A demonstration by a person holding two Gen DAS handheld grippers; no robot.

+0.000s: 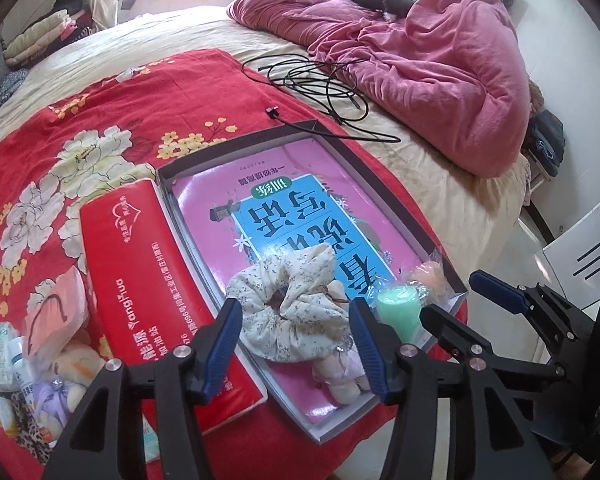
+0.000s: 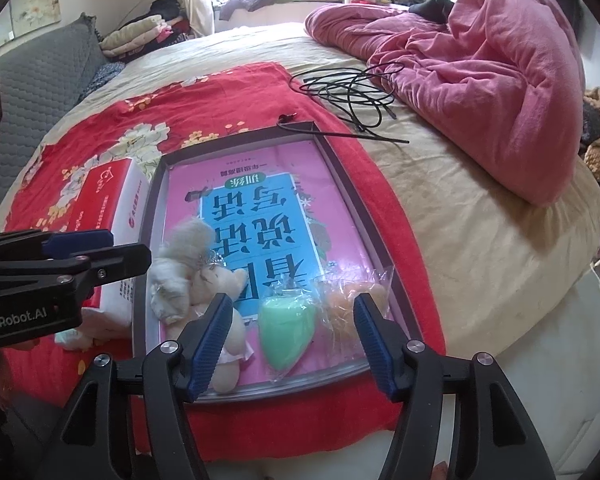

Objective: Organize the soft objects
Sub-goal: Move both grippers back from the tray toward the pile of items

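While I'm hovering left gripper (image 1: 296,346) over tray (image 1: 384,168), jaws gaping, gripping nothing, scrunchie (image 1: 288,304) is lying between them at 12 o'clock, inside tray. Right gripper (image 2: 292,344) also gaping, empty; green sponge (image 2: 286,330) is sitting at its 12 o'clock.

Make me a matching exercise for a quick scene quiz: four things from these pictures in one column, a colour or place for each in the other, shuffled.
Things:
1. floral scrunchie
2. green sponge
3. black cable
4. tissue pack

Descriptions:
A. coiled on the bed beyond the tray
B. red, lying outside the tray
C. cream, in the tray between the left gripper's fingers
D. wrapped in clear plastic, in the tray

Pairs: 1-C, 2-D, 3-A, 4-B
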